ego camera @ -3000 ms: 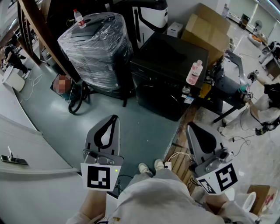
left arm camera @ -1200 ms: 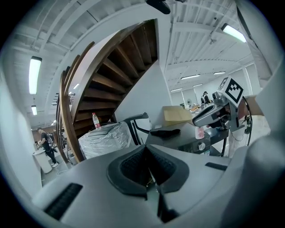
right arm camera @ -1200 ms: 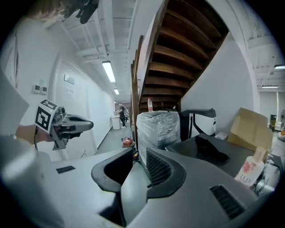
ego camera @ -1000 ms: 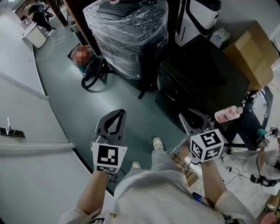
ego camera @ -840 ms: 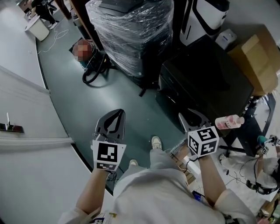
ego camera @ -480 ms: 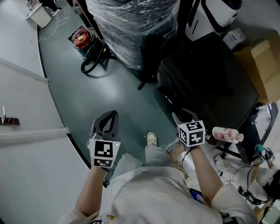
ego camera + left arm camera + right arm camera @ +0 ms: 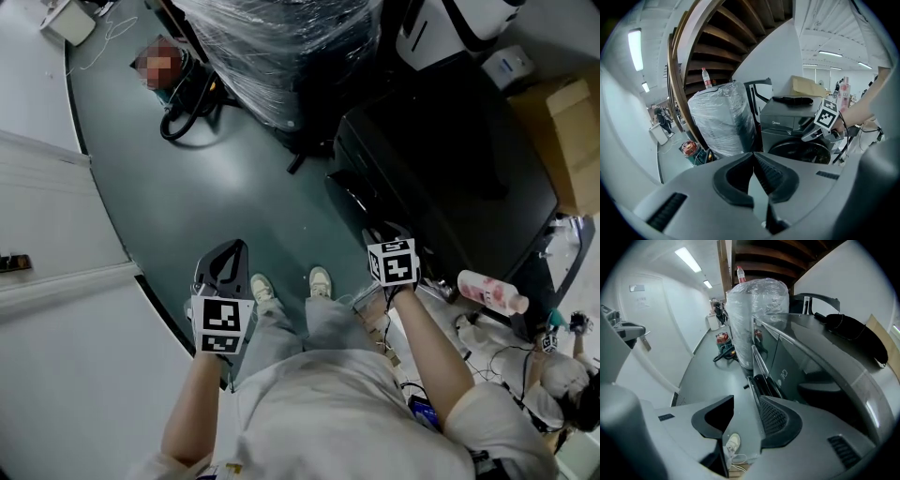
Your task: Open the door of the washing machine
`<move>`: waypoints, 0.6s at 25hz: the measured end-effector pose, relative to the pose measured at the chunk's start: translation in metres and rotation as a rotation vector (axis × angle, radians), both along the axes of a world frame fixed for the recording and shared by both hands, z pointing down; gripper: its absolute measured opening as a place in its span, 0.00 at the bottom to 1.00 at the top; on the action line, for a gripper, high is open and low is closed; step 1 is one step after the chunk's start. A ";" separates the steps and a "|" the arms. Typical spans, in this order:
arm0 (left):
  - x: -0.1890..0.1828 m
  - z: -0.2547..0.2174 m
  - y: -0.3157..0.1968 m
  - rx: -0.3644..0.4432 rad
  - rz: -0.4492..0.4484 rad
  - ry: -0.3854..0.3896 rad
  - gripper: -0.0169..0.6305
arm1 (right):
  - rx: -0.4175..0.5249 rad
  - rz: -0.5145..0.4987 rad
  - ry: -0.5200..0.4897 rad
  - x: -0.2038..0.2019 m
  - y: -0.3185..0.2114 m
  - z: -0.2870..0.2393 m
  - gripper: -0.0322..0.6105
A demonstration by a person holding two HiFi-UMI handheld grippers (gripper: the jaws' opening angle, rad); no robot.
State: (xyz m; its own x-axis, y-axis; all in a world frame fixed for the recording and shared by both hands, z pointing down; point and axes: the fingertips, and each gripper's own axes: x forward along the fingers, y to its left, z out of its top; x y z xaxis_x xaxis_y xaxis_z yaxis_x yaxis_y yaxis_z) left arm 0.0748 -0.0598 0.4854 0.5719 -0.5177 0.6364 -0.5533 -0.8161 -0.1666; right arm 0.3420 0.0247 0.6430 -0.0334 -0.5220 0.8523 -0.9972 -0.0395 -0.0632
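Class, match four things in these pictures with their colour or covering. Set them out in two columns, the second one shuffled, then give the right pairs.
Things:
1. washing machine
2. box
3. shoes
4. tall bundle

Looks:
A. white
B. wrapped in clear film
C. black
D. brown

Pairs: 1-C; 2-D; 3-A; 4-B

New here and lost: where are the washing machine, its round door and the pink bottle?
washing machine [image 7: 417, 131], head view, on its dark top.
round door [image 7: 797, 152], left gripper view, on its dark glass.
pink bottle [image 7: 491, 291], head view, on its body.
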 end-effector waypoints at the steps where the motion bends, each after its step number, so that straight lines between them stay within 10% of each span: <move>1: -0.001 0.005 -0.002 -0.009 0.004 -0.001 0.06 | -0.014 0.007 0.014 0.002 0.000 0.006 0.37; 15: 0.000 0.057 -0.029 -0.146 0.067 0.034 0.06 | -0.153 0.052 0.215 0.021 -0.003 0.056 0.36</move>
State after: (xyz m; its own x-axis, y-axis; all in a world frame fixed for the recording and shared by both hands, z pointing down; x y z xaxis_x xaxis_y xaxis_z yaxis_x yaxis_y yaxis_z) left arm 0.0750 -0.0890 0.5428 0.6245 -0.3805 0.6820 -0.4997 -0.8658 -0.0254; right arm 0.3631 0.0221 0.6986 0.1805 -0.3829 0.9060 -0.9835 -0.0835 0.1607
